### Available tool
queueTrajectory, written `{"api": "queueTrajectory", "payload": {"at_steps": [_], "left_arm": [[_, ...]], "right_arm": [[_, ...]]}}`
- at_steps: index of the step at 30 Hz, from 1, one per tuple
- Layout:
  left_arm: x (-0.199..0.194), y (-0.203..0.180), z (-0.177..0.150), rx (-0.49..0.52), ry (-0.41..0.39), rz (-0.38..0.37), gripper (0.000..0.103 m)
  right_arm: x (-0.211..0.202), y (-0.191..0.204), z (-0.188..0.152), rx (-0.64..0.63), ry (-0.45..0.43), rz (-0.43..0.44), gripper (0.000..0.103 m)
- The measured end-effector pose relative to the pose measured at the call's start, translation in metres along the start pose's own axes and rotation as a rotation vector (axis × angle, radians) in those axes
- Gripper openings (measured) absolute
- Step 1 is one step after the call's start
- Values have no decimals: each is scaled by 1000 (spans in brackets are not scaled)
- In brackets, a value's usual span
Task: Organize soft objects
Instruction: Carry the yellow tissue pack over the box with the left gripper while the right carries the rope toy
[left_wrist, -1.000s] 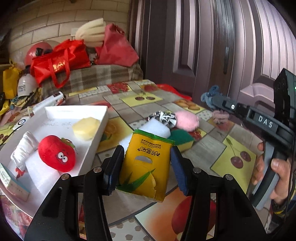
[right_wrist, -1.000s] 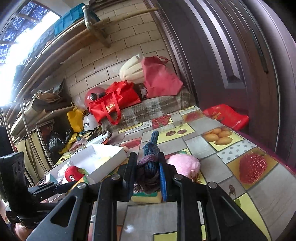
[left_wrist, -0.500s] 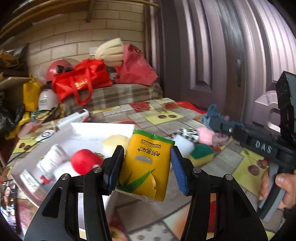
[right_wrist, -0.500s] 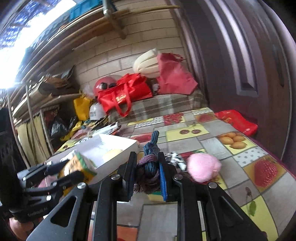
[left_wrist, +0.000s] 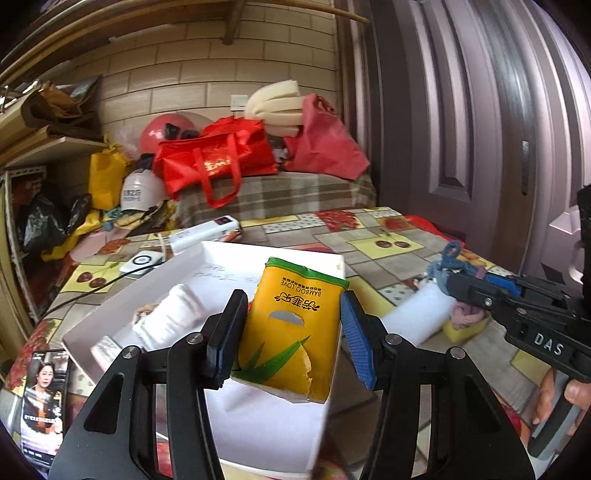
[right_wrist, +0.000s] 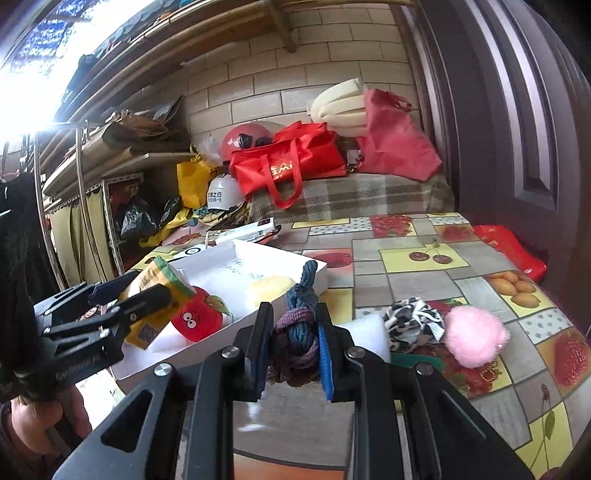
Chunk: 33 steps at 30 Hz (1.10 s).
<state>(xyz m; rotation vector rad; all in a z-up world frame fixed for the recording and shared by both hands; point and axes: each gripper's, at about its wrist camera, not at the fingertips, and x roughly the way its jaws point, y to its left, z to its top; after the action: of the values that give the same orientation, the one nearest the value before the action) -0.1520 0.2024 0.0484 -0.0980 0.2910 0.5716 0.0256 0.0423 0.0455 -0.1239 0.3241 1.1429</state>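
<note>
My left gripper (left_wrist: 291, 339) is shut on a yellow tissue pack (left_wrist: 295, 328) and holds it over the white tray (left_wrist: 184, 269); the pack also shows in the right wrist view (right_wrist: 155, 291). My right gripper (right_wrist: 291, 350) is shut on a blue and purple knotted rope (right_wrist: 299, 332), above the table beside the tray's near wall (right_wrist: 207, 343). In the tray lie a red strawberry plush (right_wrist: 195, 321), a yellow sponge (right_wrist: 269, 288) and a white roll (left_wrist: 170, 317). On the table lie a pink pompom (right_wrist: 472, 336), a black-and-white scrunchie (right_wrist: 413, 325) and a white foam block (right_wrist: 365, 328).
A phone (left_wrist: 44, 398) lies at the table's left edge. A white box (left_wrist: 207, 232) and a round white device (left_wrist: 142, 260) lie behind the tray. Red bags (right_wrist: 291, 162) and foam (right_wrist: 340, 107) are piled on a bench beyond. A door (left_wrist: 461, 110) stands at the right.
My left gripper has carried the tissue pack left from the open table to above the tray. My right gripper, still holding the rope, has moved a little left toward the tray.
</note>
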Motion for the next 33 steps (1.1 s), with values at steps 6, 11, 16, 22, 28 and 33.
{"api": "queueTrajectory", "payload": {"at_steps": [6, 11, 16, 22, 28, 33], "left_arm": [[4, 21, 0, -39, -2, 46, 52], [3, 28, 0, -41, -8, 69, 52], [5, 32, 0, -42, -15, 97, 52], [8, 44, 1, -61, -14, 126, 52], [12, 55, 2, -85, -10, 142, 52], [14, 61, 2, -83, -13, 148, 52]], "right_arm": [[6, 14, 1, -40, -5, -2, 22], [12, 20, 3, -47, 0, 5, 22], [20, 27, 5, -62, 6, 14, 22], [34, 42, 7, -94, 22, 27, 22], [46, 55, 9, -123, 33, 41, 22], [53, 53, 11, -105, 42, 43, 22]]}}
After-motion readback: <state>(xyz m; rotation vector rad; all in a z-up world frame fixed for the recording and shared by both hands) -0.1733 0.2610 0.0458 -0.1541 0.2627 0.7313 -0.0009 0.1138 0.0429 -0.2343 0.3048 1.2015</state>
